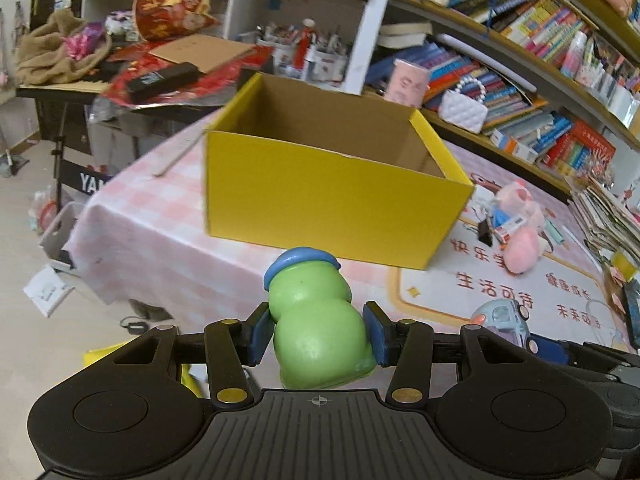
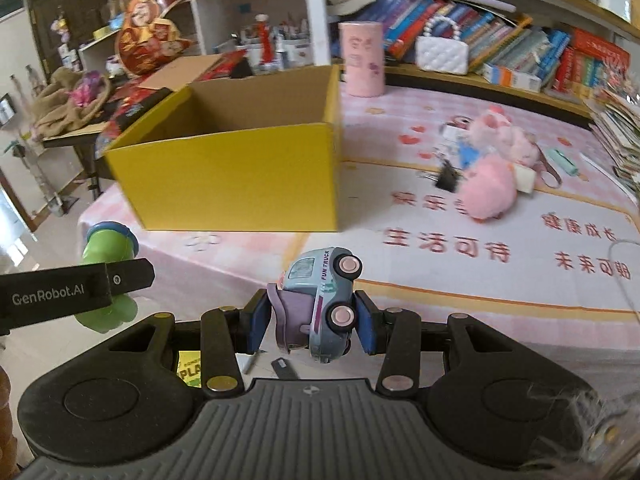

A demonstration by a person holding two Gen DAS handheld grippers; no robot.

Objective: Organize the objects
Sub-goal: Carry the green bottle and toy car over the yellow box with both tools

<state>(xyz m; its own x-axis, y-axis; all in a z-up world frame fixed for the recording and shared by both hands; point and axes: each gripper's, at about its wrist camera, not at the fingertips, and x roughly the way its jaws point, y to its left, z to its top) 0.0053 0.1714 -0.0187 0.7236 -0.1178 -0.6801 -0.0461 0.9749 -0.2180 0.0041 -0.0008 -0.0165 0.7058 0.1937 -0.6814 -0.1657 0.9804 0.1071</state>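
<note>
Two grippers, both loaded

Left gripper (image 1: 318,332) pinches green toy (image 1: 320,320), blue cap forward, held short of yellow box (image 1: 320,192). Right gripper (image 2: 314,320) pinches toy truck (image 2: 324,300), tipped on its side, wheels rightward. Box open-topped on pink tablecloth (image 2: 440,280). Pink plush (image 2: 492,172) lies right of box.

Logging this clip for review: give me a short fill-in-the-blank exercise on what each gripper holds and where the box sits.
The left gripper is shut on a ____ squishy toy with a blue cap.
The right gripper is shut on a toy ____.
The yellow box stands open on the table, ____ both grippers.
Missing words: green; car; ahead of
</note>
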